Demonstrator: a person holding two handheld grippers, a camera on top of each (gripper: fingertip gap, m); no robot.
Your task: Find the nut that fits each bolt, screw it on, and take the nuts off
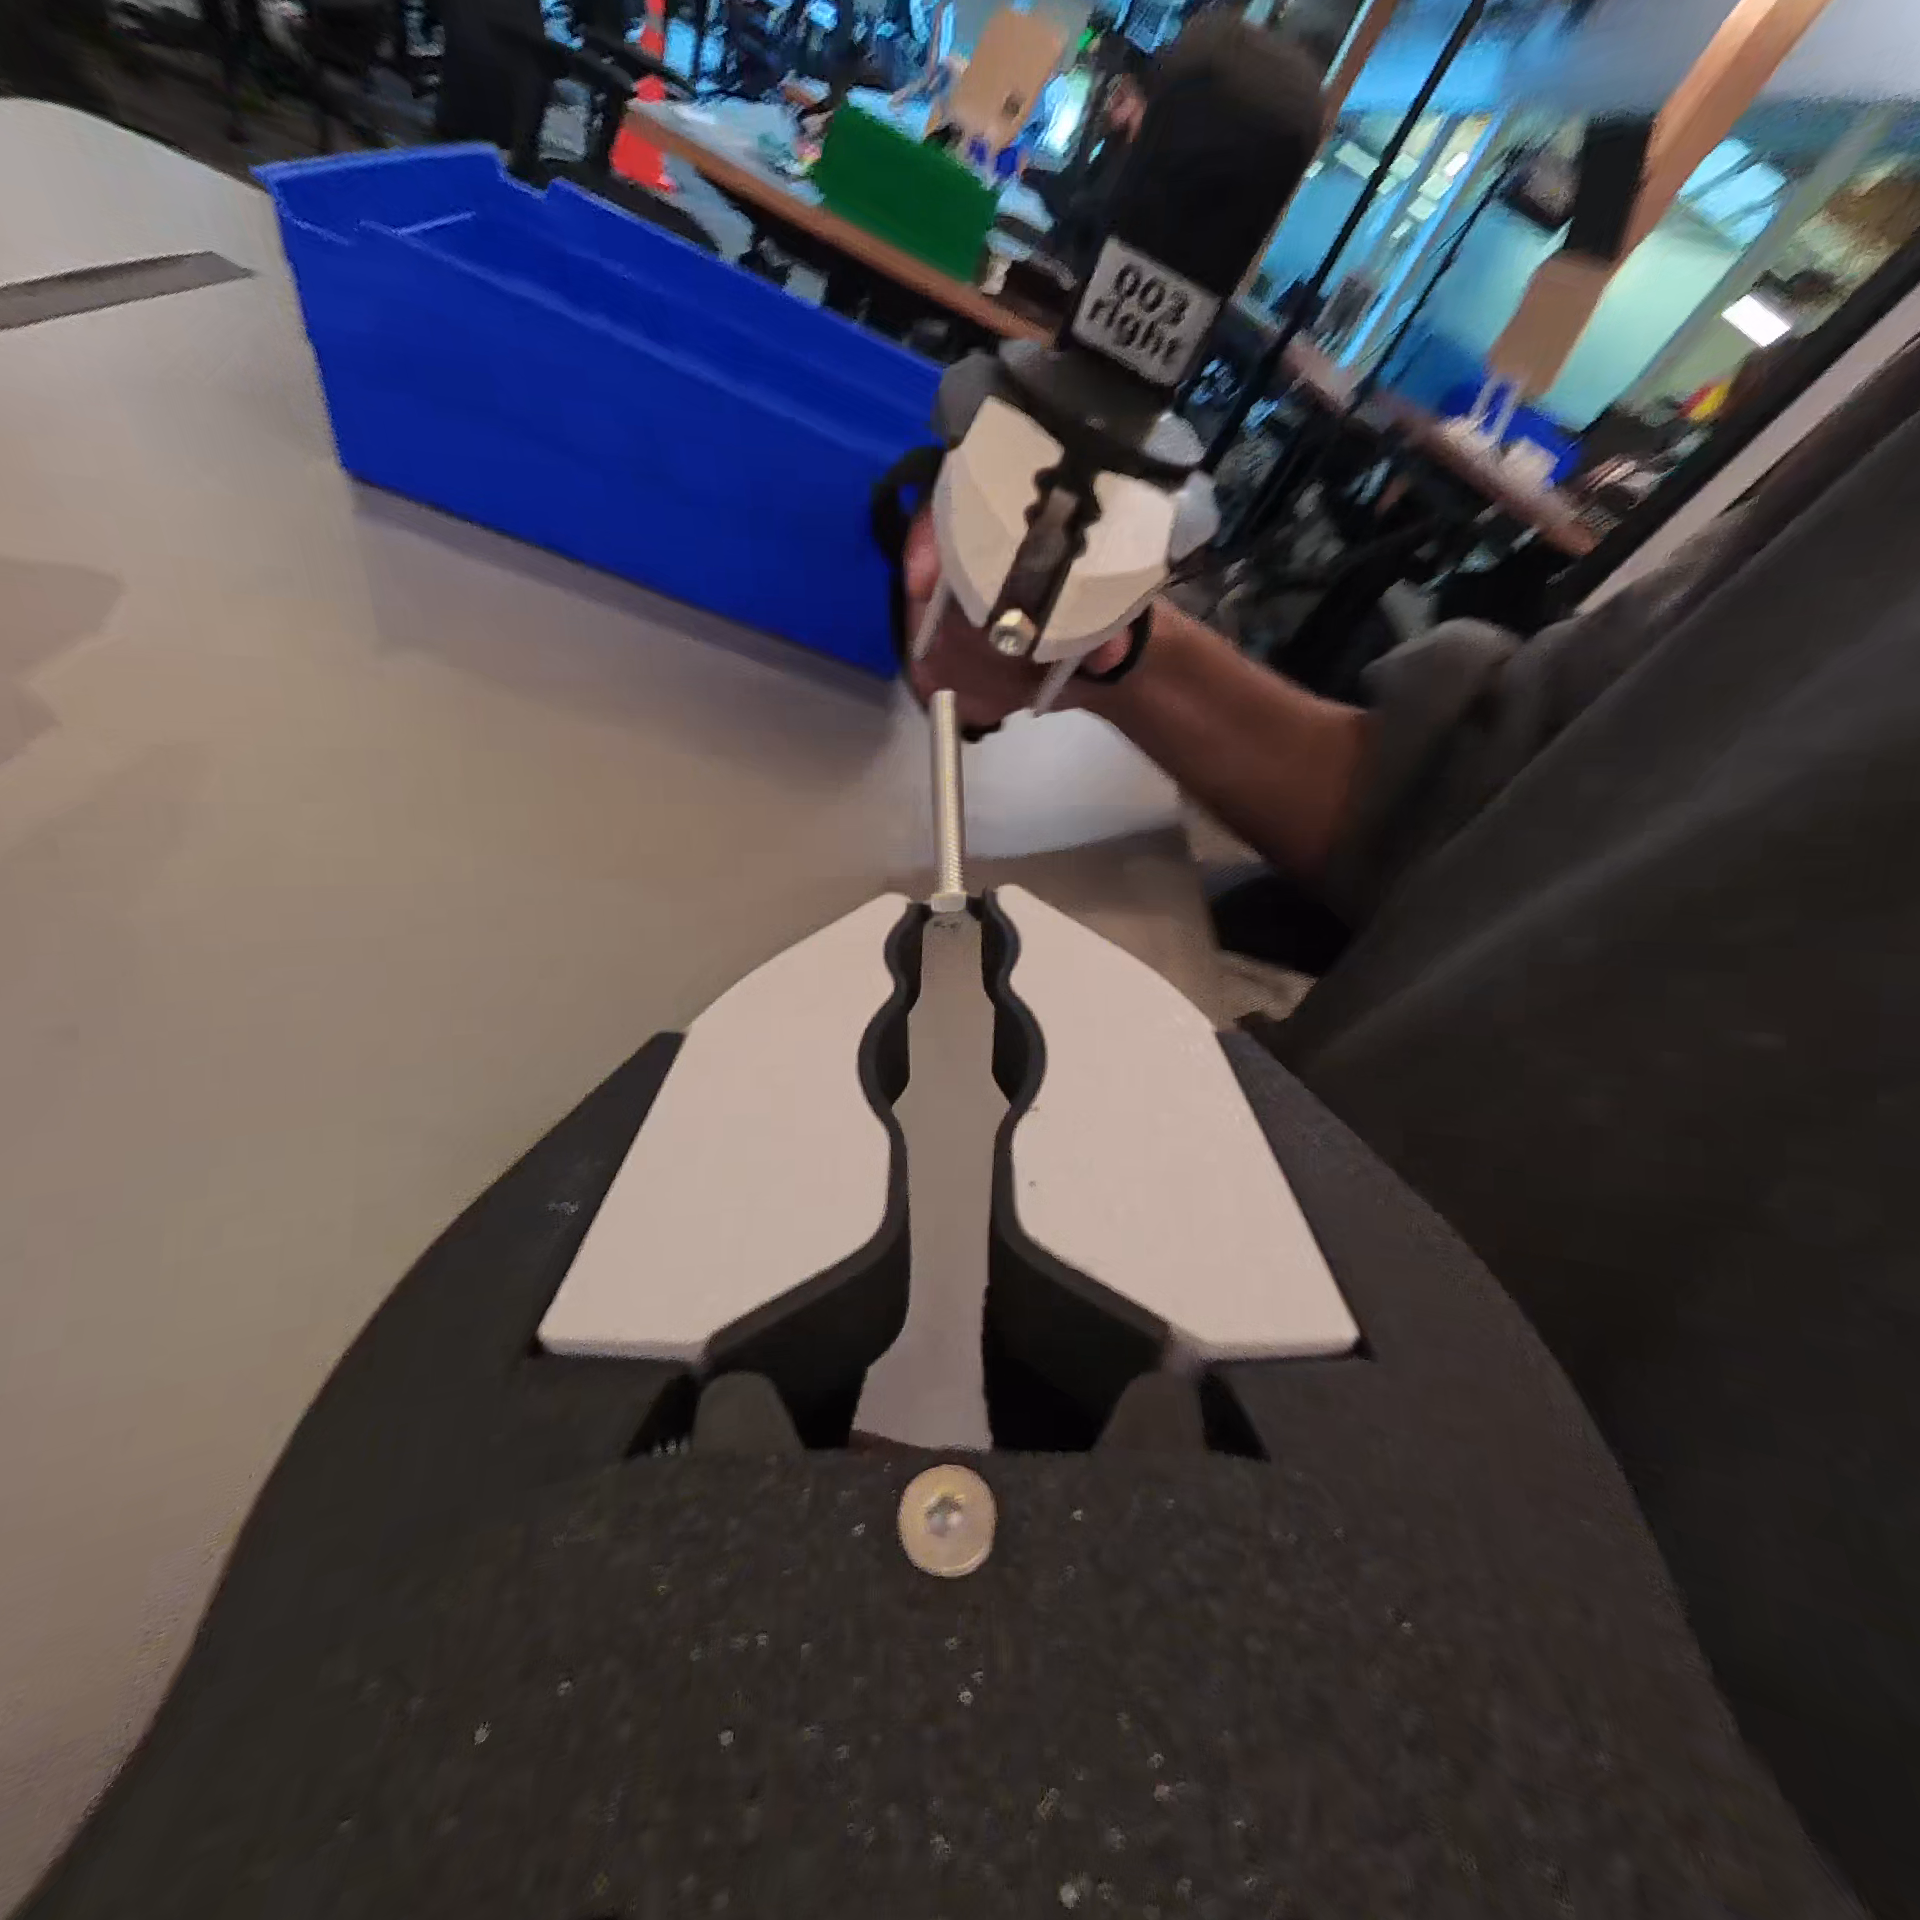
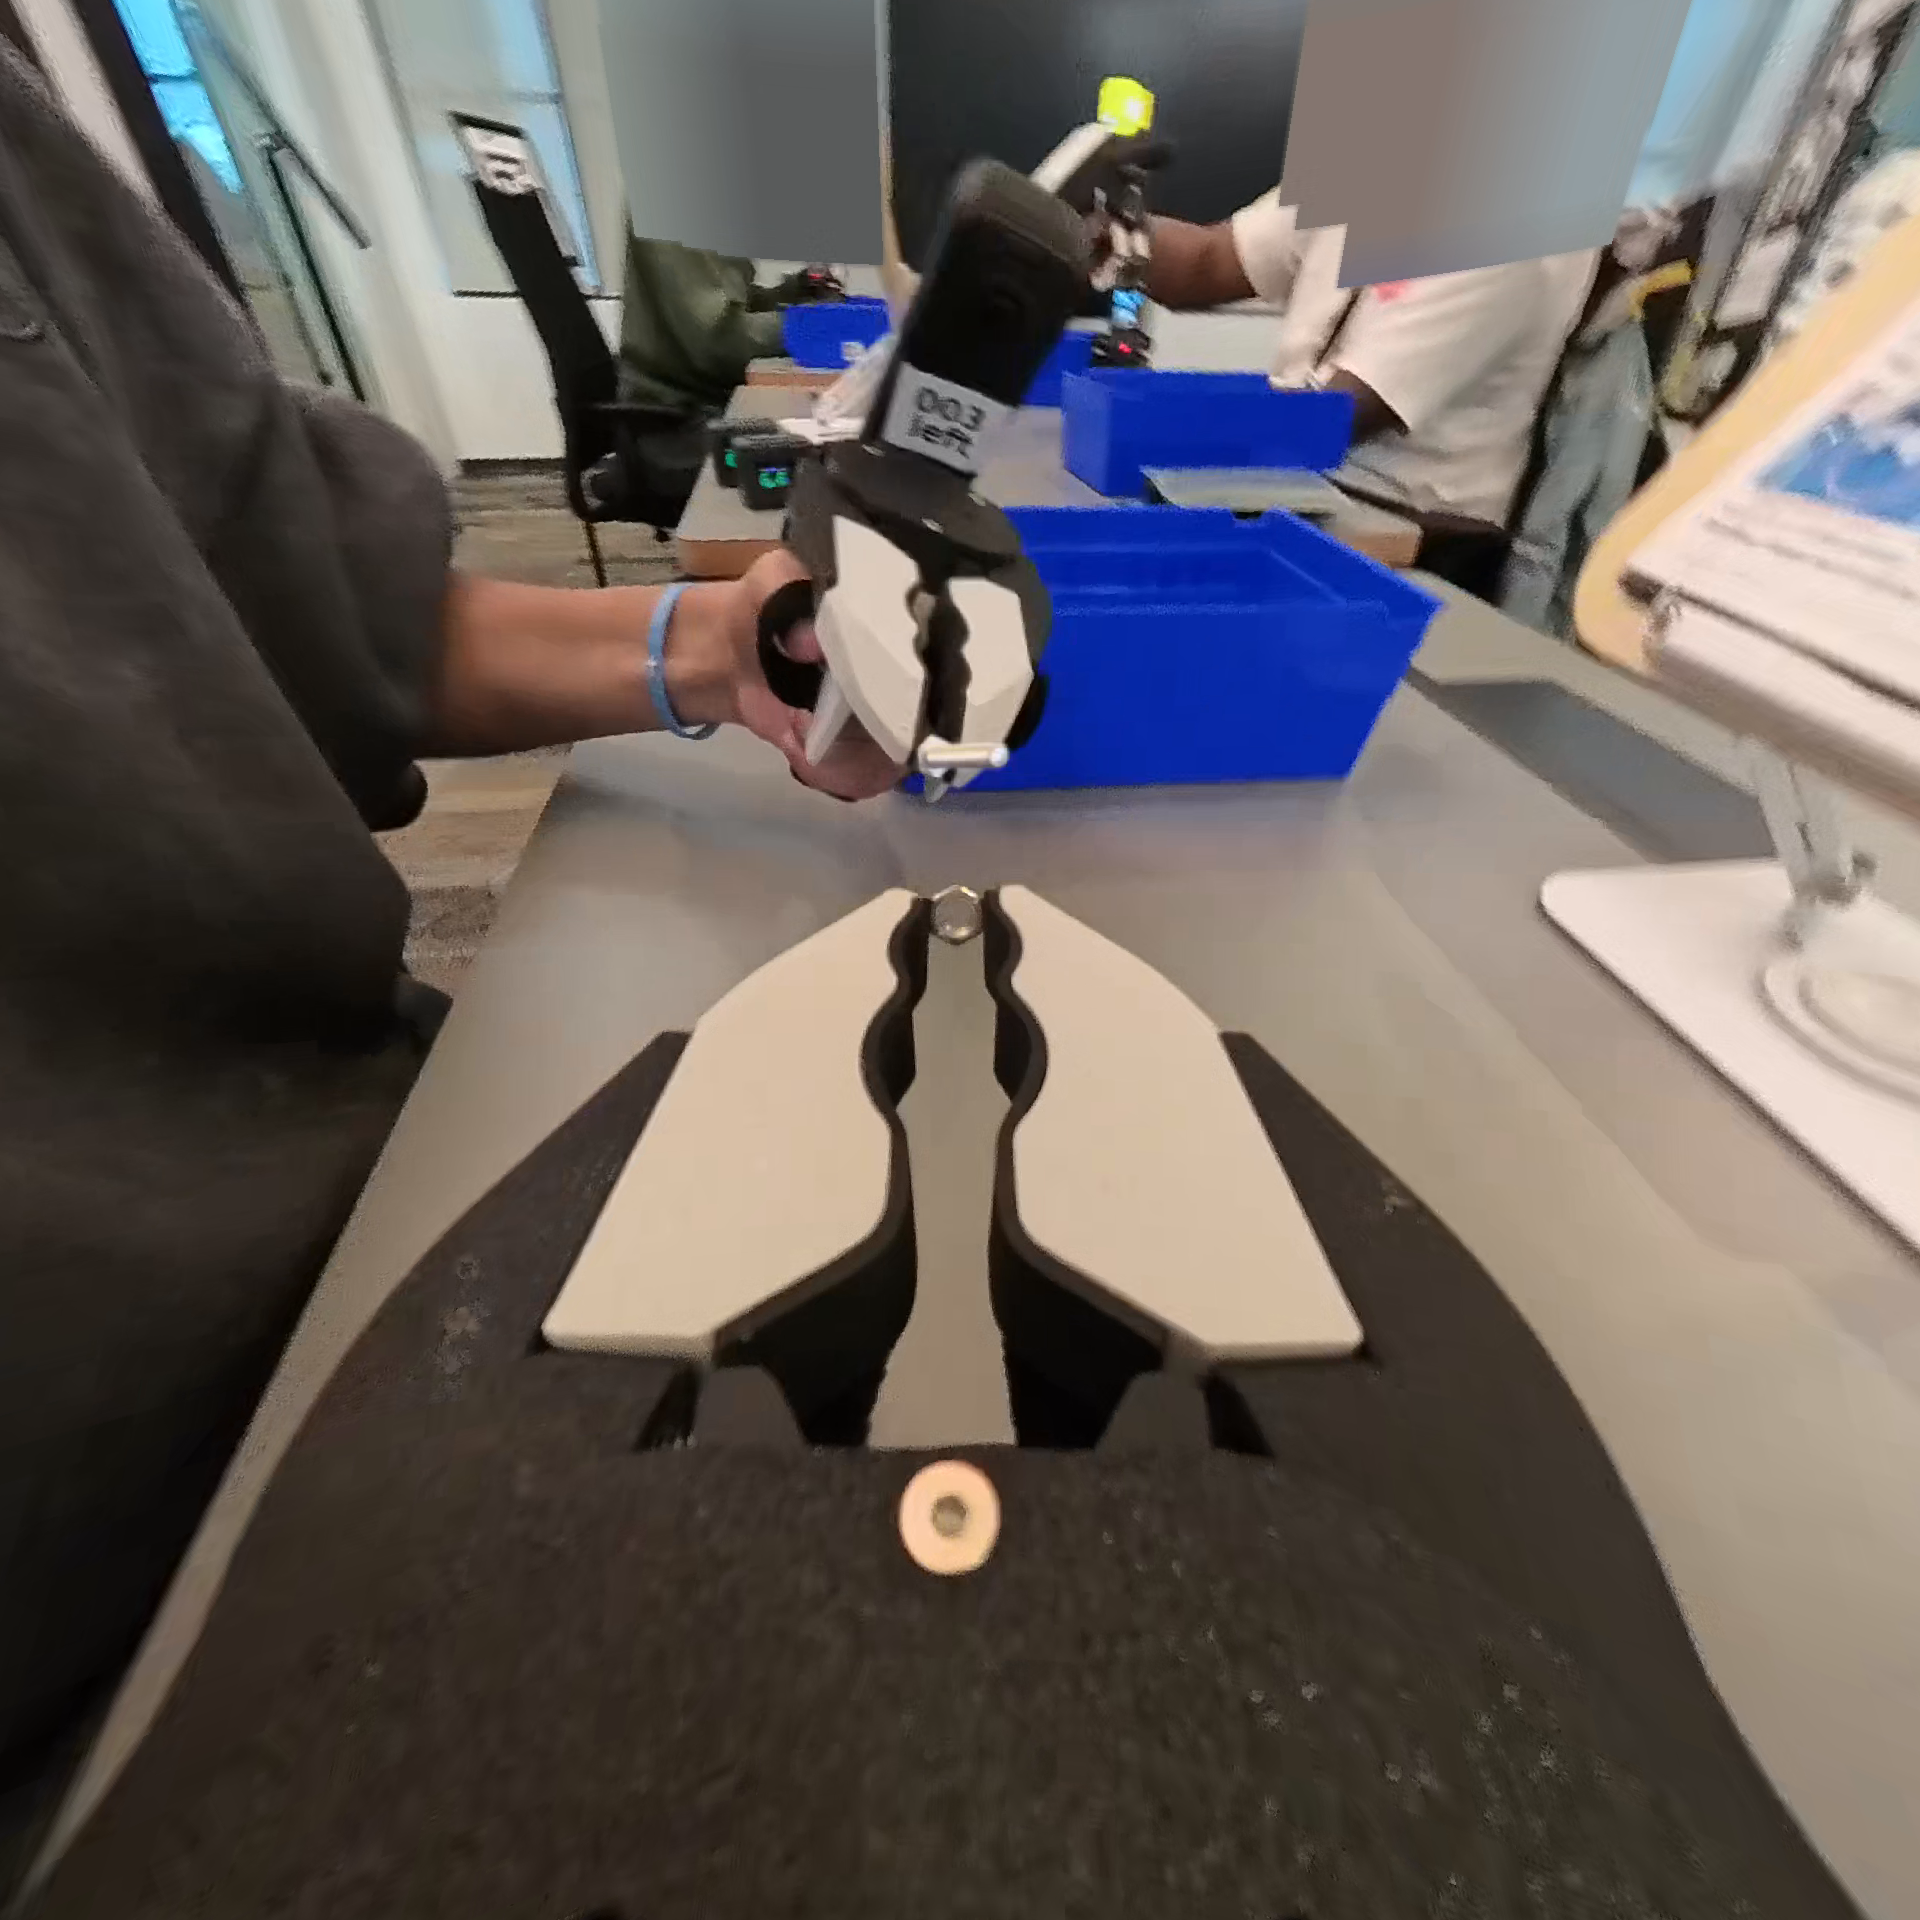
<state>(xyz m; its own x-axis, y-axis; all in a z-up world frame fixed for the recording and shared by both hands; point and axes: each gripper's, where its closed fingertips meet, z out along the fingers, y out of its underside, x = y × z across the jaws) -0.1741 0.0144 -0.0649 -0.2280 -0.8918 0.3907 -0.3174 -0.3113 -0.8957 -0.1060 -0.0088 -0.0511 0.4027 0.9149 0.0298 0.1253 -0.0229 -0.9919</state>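
My left gripper [image 1: 949, 909] is shut on the head of a long silver bolt [image 1: 945, 795] whose threaded shaft points away, toward the right gripper. My right gripper [image 2: 953, 904] is shut on a small silver hex nut [image 2: 953, 916] at its fingertips. In the left wrist view the right gripper [image 1: 1013, 639] holds the nut [image 1: 1010, 630] just beyond the bolt's free end, a short gap apart. In the right wrist view the left gripper [image 2: 951, 764] holds the bolt [image 2: 966, 755] above the grey table [image 2: 1195, 987], with the bolt pointing right.
A blue plastic bin [image 1: 582, 395] stands on the table behind the grippers; it also shows in the right wrist view [image 2: 1195, 655]. A white stand with a board [image 2: 1787, 790] is at the right. People work at other tables with more blue bins [image 2: 1195, 426] in the background. The grippers' ends are close to 8 cm from one another.
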